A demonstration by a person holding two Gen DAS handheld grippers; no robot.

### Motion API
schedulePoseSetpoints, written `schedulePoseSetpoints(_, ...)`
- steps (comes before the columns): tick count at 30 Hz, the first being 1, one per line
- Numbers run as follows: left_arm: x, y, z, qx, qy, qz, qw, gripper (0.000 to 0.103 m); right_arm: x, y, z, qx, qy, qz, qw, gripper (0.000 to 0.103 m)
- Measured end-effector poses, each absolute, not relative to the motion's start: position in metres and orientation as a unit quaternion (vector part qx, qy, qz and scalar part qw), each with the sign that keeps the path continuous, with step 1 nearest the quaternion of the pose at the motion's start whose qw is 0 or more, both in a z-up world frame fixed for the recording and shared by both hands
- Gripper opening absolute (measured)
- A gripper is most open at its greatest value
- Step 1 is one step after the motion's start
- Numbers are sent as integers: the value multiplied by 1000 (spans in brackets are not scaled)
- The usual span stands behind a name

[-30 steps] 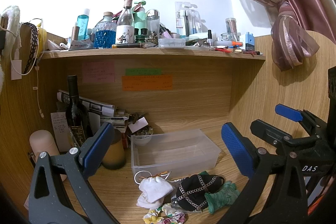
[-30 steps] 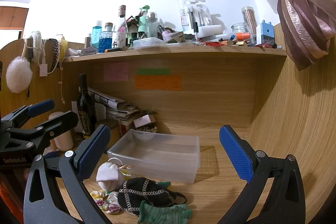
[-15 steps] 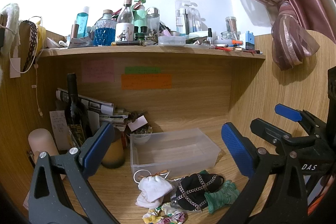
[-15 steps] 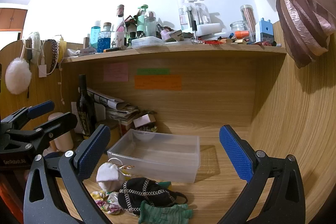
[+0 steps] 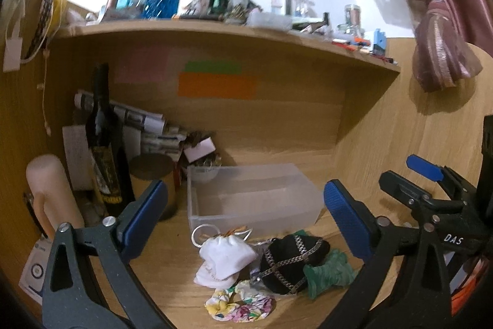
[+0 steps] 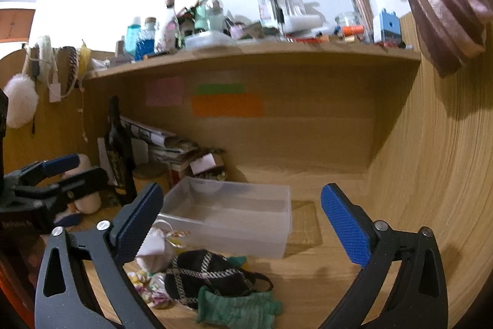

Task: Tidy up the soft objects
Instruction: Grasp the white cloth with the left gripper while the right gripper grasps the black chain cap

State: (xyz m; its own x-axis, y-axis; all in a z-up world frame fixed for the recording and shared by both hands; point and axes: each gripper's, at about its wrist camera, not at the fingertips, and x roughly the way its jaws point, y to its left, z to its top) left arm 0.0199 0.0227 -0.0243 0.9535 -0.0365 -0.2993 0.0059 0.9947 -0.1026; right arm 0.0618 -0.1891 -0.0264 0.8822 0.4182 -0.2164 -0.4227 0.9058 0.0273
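Note:
A heap of soft things lies on the wooden desk in front of a clear plastic bin. The heap holds a white drawstring pouch, a black pouch with a chain pattern, a green cloth and a floral scrunchie. My left gripper is open and empty above the heap. My right gripper is open and empty, over the bin's front. The bin holds nothing.
A dark wine bottle, a brown cylinder, a pink roll and stacked papers crowd the back left. A shelf full of bottles runs overhead. A tied curtain hangs at the right.
Both grippers have moved forward and tilted down a little toward the heap and the bin, which now look larger. Both stay open.

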Motion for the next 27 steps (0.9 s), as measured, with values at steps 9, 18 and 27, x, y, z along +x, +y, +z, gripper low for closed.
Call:
schedulePoseSetpoints(9,42,43,-67,-64,233,2,970,76,94,-194,-65,-12,200,220,955,73)
schedulePoseSetpoints(18,66,50,-117,-76,325,-5,943,68,114,-182,-105,-18,282,249,926,69)
schedulePoseSetpoints(27,89,41,-151,-63,361,-25,930,68,130,-162,-125,-24,329,293,897,69)
